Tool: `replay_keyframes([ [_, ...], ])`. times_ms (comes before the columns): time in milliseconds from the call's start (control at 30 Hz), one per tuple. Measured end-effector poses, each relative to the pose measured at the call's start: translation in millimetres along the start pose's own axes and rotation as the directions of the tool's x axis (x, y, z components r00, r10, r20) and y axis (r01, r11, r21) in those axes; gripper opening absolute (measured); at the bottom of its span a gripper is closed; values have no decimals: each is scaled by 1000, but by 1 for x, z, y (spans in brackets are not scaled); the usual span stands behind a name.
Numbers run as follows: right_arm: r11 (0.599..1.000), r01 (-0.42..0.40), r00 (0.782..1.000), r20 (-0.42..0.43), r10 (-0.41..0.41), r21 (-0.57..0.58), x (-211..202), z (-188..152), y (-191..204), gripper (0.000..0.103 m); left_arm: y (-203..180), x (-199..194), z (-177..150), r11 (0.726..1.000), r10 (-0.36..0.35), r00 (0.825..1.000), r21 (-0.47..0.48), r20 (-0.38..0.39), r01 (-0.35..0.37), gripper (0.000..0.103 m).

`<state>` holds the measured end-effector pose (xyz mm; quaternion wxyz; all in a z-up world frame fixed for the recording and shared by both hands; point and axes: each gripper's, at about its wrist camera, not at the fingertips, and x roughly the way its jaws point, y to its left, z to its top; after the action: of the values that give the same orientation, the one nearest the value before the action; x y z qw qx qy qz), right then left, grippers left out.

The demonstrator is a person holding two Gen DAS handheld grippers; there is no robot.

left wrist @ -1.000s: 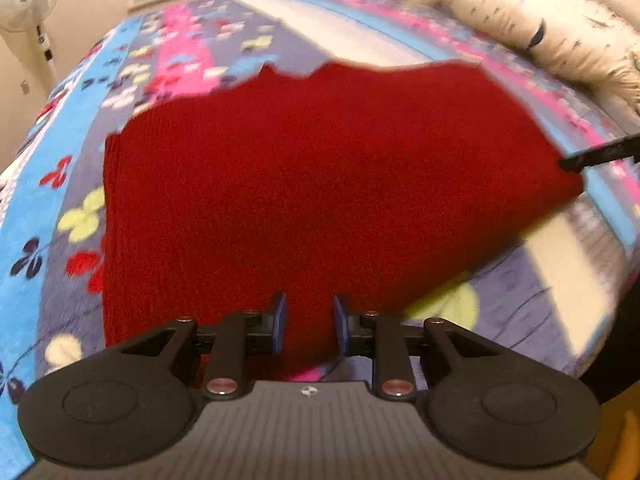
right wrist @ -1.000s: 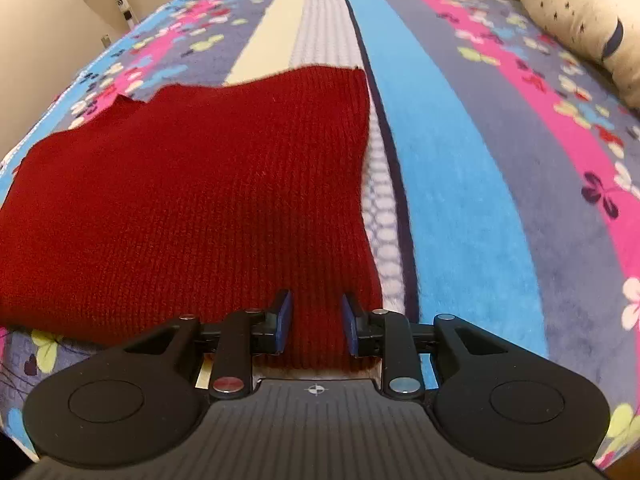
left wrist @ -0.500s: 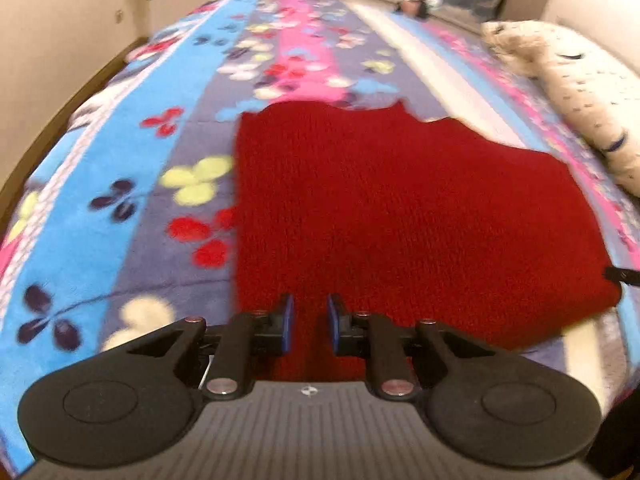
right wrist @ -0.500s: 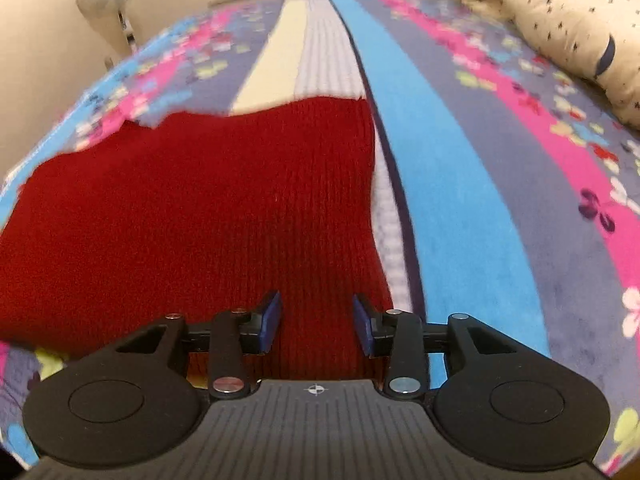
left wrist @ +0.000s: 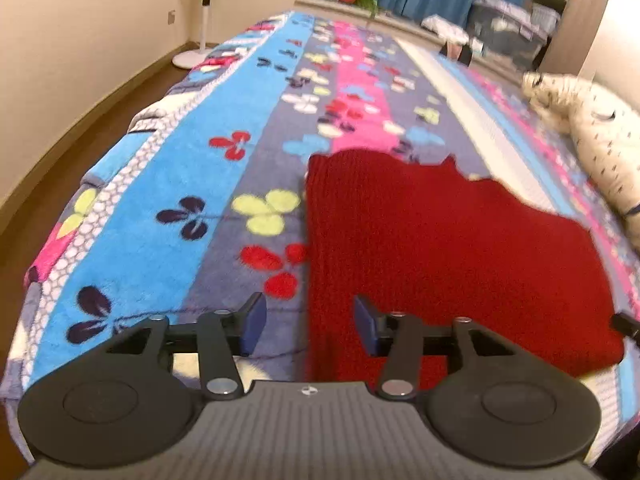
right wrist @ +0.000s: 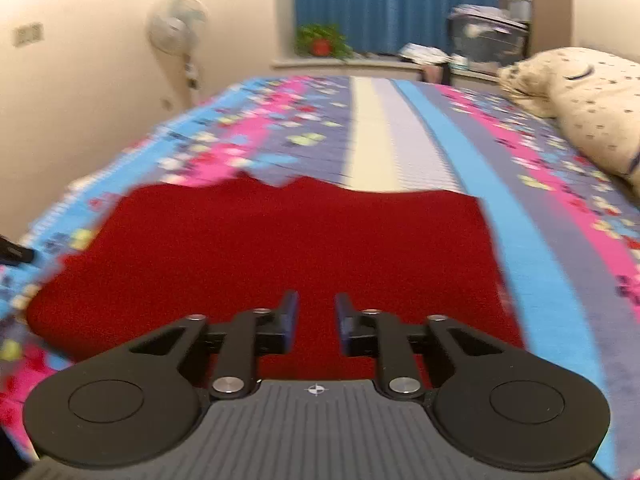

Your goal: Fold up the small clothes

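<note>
A dark red knitted garment (left wrist: pixel 432 248) lies flat on the flowered bed blanket (left wrist: pixel 168 216). It also shows in the right wrist view (right wrist: pixel 288 248). My left gripper (left wrist: pixel 310 328) is open and empty, held above the garment's near left edge. My right gripper (right wrist: pixel 316 324) is open and empty, held above the garment's near edge, a little left of its near right corner. The tip of the right gripper shows at the right edge of the left wrist view (left wrist: pixel 626 326). The tip of the left gripper shows at the left edge of the right wrist view (right wrist: pixel 14 254).
A cream spotted pillow (right wrist: pixel 592 104) lies at the bed's right side. A standing fan (right wrist: pixel 178 40) stands by the left wall. A potted plant (right wrist: pixel 320 42) and storage boxes (right wrist: pixel 486 40) sit beyond the bed's far end. Wooden floor (left wrist: pixel 60 168) runs along the bed's left edge.
Both grippers have let go of the garment and drawn back and up. The left jaws have opened wide. The garment now lies flat on the blanket.
</note>
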<state>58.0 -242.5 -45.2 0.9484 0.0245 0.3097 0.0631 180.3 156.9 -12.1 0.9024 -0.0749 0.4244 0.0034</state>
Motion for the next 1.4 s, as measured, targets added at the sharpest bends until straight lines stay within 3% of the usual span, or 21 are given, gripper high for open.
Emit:
replay_keyframes([
  [167, 996, -91, 996, -9, 91, 22, 6, 4, 53, 17, 13, 7, -2, 1000, 19, 1000, -6, -24, -19, 54],
  [333, 993, -118, 992, -40, 117, -12, 19, 3, 105, 24, 21, 6, -3, 1000, 14, 1000, -11, -25, -14, 56],
  [500, 979, -176, 983, -78, 168, -104, 32, -10, 159, 25, 32, 4, -3, 999, 10, 999, -36, -32, -11, 56],
  [633, 961, -245, 962, -154, 225, -127, 48, -21, 193, 37, 43, 2, -3, 998, 9, 999, -63, -32, -11, 56],
  [700, 951, -291, 940, -215, 265, -101, 61, -26, 204, 42, 49, 1, -3, 997, 8, 999, -81, -33, -10, 56],
  [833, 952, -264, 953, -194, 233, -156, 66, -30, 221, 47, 62, -2, -3, 994, 10, 999, -111, -31, -14, 56],
  [1000, 919, -264, 960, -172, 221, -294, 65, -27, 241, 46, 73, -3, -2, 990, 15, 999, -139, -31, -19, 56],
  [1233, 905, -306, 950, -160, 269, -296, 55, -26, 252, 46, 79, -4, 0, 987, 14, 1000, -159, -25, -18, 56],
  [1333, 886, -329, 941, -192, 279, -326, 58, -31, 258, 55, 79, -4, 1, 986, 12, 1000, -166, -27, -17, 56],
  [1400, 880, -348, 934, -198, 296, -324, 55, -31, 260, 55, 80, -3, 1, 985, 14, 999, -169, -30, -19, 56],
])
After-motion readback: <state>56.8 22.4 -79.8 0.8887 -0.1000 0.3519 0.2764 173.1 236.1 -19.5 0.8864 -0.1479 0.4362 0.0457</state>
